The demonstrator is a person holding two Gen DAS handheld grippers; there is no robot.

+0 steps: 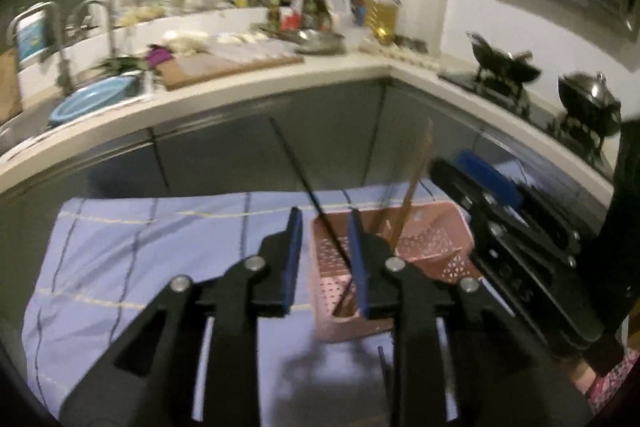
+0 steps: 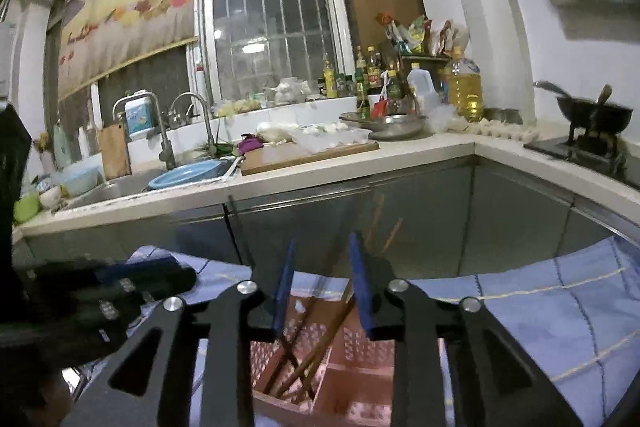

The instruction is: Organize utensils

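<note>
A pink perforated utensil basket [image 1: 432, 247] stands on a blue checked cloth [image 1: 132, 259]. It holds a black chopstick [image 1: 304, 183] and brown wooden chopsticks [image 1: 412, 187], all leaning upward. My left gripper [image 1: 325, 223] is open and empty, hovering just left of and above the basket. My right gripper [image 2: 320, 247] is open and empty, right above the basket [image 2: 360, 371], with the brown chopsticks [image 2: 320, 343] below its jaws. The right gripper also shows in the left wrist view [image 1: 508, 211], beside the basket.
A white L-shaped counter [image 1: 280, 87] with grey cabinets runs behind the cloth. On it are a sink with a blue basin [image 1: 92, 99], a cutting board [image 1: 232, 67], bottles [image 2: 464, 87] and woks on a stove [image 1: 504, 67].
</note>
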